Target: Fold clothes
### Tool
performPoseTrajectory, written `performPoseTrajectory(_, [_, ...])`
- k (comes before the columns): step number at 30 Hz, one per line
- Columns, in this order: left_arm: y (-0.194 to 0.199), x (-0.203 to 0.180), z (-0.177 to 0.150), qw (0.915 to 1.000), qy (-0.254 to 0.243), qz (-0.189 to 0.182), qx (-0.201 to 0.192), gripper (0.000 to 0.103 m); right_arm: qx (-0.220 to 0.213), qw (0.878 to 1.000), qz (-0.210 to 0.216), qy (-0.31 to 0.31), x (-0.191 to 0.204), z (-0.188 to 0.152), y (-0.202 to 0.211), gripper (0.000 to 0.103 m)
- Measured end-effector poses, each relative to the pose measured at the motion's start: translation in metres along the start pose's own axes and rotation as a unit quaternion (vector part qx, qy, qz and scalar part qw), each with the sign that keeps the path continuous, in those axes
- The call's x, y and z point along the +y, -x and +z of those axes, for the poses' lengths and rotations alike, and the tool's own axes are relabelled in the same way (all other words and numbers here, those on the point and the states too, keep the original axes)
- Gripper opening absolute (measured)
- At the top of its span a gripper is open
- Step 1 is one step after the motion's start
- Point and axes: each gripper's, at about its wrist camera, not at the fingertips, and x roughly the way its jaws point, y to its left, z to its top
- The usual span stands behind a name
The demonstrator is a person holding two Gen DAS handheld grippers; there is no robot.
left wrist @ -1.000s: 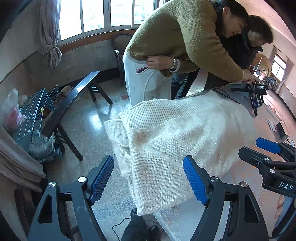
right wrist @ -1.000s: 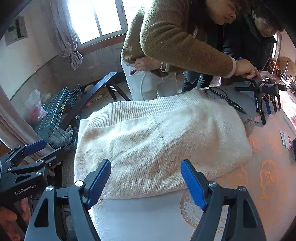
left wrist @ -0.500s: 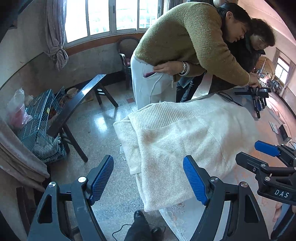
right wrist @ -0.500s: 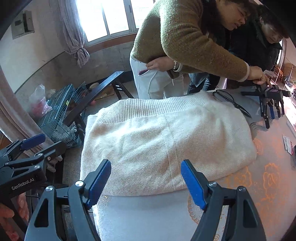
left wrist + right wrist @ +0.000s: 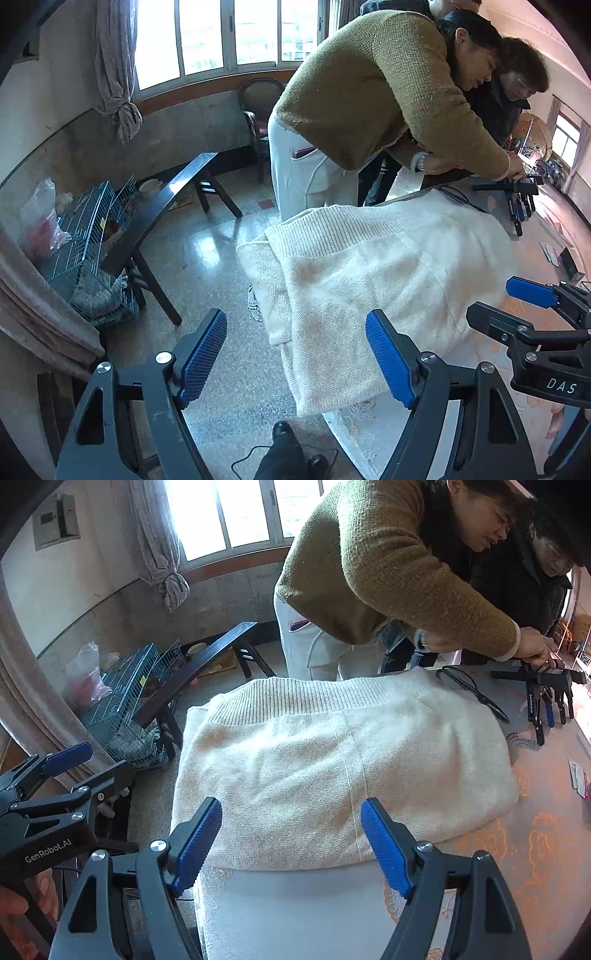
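At the far left, a wire cage point(image 5: 88, 236) and a dark bench point(image 5: 162, 206) are seen on the floor, well apart from the work area. The left gripper point(image 5: 295, 354) is held above the table's left edge with its jaws set wide and nothing between the pads; the floor is visible through the gap. This stance is judged to be a standby position ahead of a grasp on the overhanging cloth.

The cream sweater point(image 5: 332, 760) lies on the table point(image 5: 517, 867), already doubled over, with its ribbed hem along the far side. Its left end is draped over the table edge, as the left wrist view shows, so that part is unsupported and is likely to slide if pulled.

The right gripper point(image 5: 291, 842) is held just short of the sweater's near edge, jaws likewise wide and empty. Its placement is judged to allow the near edge to be pinched for a further fold.

To the right, black scissors point(image 5: 476, 694) lie just beside the sweater's far corner. At the far right, spare clamps point(image 5: 546, 694) are being handled by a person in an olive jumper point(image 5: 388, 561), clear of the garment.
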Motion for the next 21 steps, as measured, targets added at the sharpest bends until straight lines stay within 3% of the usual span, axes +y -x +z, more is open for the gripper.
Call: performPoseTrajectory(21, [-0.004,-0.012,0.002,0.9999,-0.016,-0.003,0.004,0.079,-0.001,1.0,-0.015,-0.022,-0.02,-0.001,0.003,0.079])
